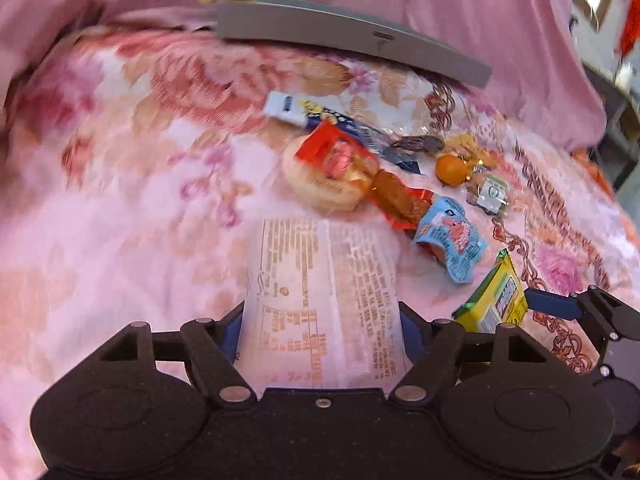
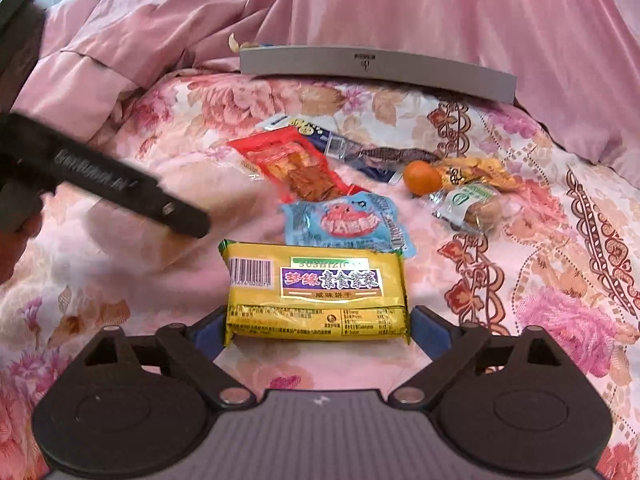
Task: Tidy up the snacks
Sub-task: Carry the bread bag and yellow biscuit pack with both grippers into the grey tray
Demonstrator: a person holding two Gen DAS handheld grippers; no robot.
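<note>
My left gripper [image 1: 320, 312] is shut on a white printed snack packet [image 1: 320, 288] and holds it over the floral bedspread. My right gripper [image 2: 316, 328] is shut on a yellow biscuit pack [image 2: 316, 292], which also shows at the right of the left wrist view [image 1: 494, 300]. Beyond lie a red snack packet [image 2: 296, 168], a light blue packet [image 2: 344, 224], a dark blue packet [image 2: 352, 148], a small orange [image 2: 422, 178] and small wrapped cakes [image 2: 476, 200]. A round pastry [image 1: 320, 184] lies under the red packet [image 1: 344, 156].
A grey tray [image 2: 376, 68] stands at the back against pink bedding [image 2: 360, 0]. The left gripper's body [image 2: 120, 184] crosses the left of the right wrist view. The floral bedspread [image 2: 560, 280] spreads all around.
</note>
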